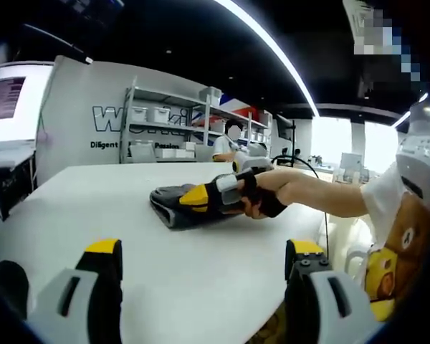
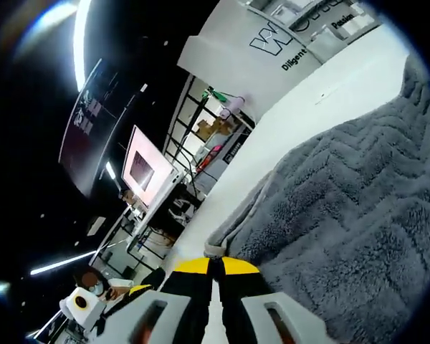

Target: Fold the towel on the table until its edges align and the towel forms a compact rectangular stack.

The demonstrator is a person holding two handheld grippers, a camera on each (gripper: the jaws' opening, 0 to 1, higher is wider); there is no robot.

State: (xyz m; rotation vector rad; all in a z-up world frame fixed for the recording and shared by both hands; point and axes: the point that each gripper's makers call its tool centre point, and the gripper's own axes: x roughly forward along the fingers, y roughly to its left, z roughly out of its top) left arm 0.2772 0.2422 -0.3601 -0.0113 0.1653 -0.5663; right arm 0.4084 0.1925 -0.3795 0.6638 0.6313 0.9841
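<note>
A grey towel (image 1: 170, 208) lies folded into a small bundle in the middle of the white table (image 1: 93, 193). A hand holds my right gripper (image 1: 192, 198) low over the towel's right part, yellow tips pointing left. In the right gripper view the ribbed grey towel (image 2: 344, 208) spreads out to the right. There my right gripper (image 2: 215, 268) has its jaws pressed together, with a small corner of the towel's edge pinched at the tips. My left gripper (image 1: 204, 251) stands open near the table's front edge, well short of the towel, with nothing between its jaws.
Metal shelves with white boxes (image 1: 165, 125) stand behind the table, and a person (image 1: 226, 143) sits beyond it. A screen (image 1: 3, 97) hangs at the far left. The person's arm (image 1: 322, 195) reaches in from the right. Bare table surrounds the towel.
</note>
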